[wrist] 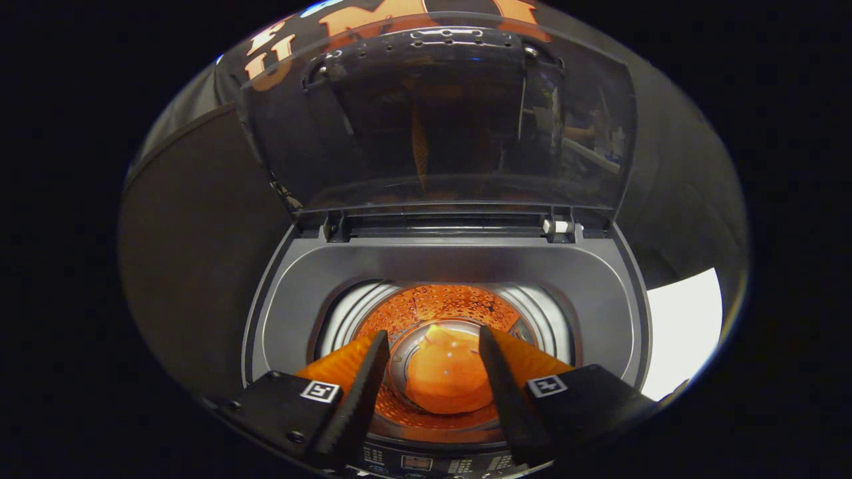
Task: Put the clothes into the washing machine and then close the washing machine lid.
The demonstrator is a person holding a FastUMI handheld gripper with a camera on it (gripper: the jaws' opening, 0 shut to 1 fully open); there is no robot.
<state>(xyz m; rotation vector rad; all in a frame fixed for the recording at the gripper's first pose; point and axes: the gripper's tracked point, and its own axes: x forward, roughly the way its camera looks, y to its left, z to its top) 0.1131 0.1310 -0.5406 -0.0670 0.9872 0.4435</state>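
Orange clothes [442,376] in perforated drum [439,303], grey washing machine [452,263], dark smoky lid [439,120]

A recording booth: black cloth wall [193,219] behind an open top-loading washing machine [446,266] (lid [439,120] raised).

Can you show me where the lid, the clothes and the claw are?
Lid [439,120]: gripper view, middle of its raised see-through panel.
Clothes [442,376]: gripper view, top of the orange heap in the drum.
Claw [432,392]: gripper view, open gap midway between its fingertips, above the drum.
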